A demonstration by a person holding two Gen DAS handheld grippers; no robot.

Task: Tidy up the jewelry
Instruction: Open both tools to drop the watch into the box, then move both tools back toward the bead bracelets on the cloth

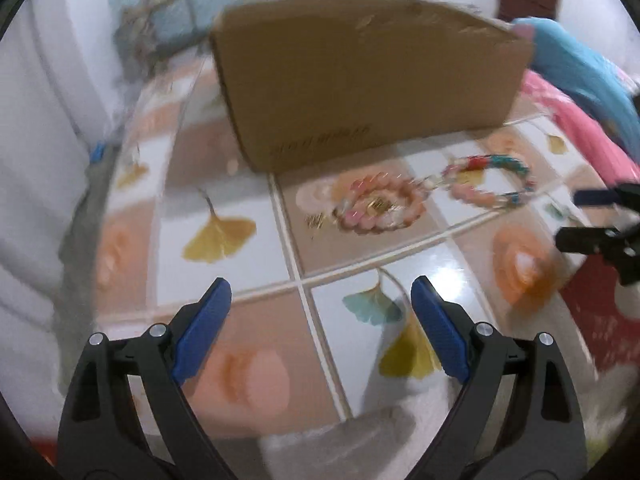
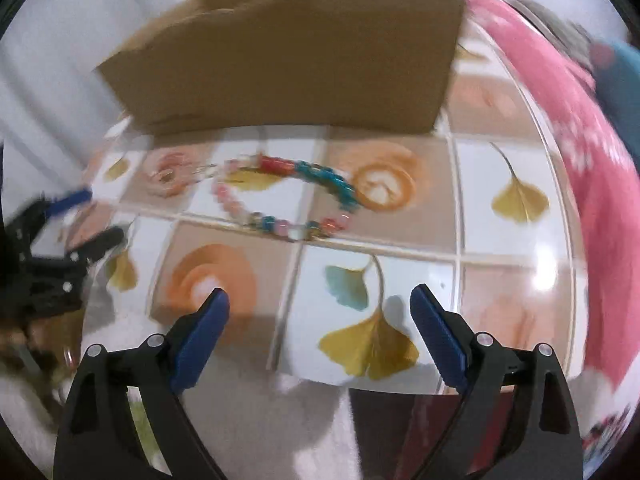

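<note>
1. The landmark is the brown cardboard box [image 1: 372, 76], standing open-topped at the far side of the glossy table with its ginkgo-leaf and rose tile pattern [image 1: 224, 236].
2. In front of the box, lying on the table and not in the box, are two pieces of jewelry: a pink and cream beaded bracelet coiled in a tight ring [image 1: 378, 206], and beside it a longer multicoloured bead string in red, teal and pink [image 1: 490, 182] laid out as an open loop.
3. From the right wrist view the multicoloured bead string [image 2: 288, 196] lies as a flattened oval whose long axis runs roughly parallel to the box's front wall; its red and teal run is the side nearer the box, its pale pink run the side farther from it. The coiled bracelet [image 2: 170, 174] sits off its left end, and the two look touching or linked, though blur leaves that unsure.
4. The left gripper [image 1: 320, 304] has its blue-padded fingers spread wide with nothing between them, above the table short of the jewelry.
5. The right gripper [image 2: 319, 308] is likewise spread wide and empty, on the near side of the bead string from the box.
6. Judging by this, the sorting has barely begun: both pieces remain loose outside the box, and picking up and placing each is left to do.
</note>
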